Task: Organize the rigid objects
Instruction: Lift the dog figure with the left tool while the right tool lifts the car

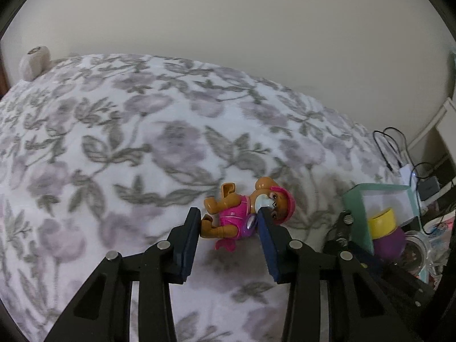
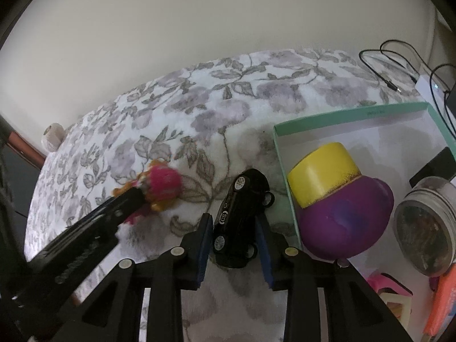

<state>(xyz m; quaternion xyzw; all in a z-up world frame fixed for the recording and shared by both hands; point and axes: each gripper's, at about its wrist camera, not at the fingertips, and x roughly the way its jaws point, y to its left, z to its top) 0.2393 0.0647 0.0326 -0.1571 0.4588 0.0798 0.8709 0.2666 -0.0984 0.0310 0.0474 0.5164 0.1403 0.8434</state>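
Right wrist — glossy black toy car (image 2: 242, 216)

Brown toy dog figure (image 1: 245, 213), pink cap and pink outfit, lies on its side on the floral blanket (image 1: 142, 142), left of the green-rimmed box (image 2: 287, 188). Black toy car (image 2: 242, 213) tilted, just beside the box's left wall. Yellow-and-purple cup-shaped toy (image 2: 339, 202) lies tilted inside the box.

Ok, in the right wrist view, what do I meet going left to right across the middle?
Left claw on the pink puppy figure → black toy car in the right claw → green-rimmed box → yellow-and-purple toy inside it → clear lidded jar.
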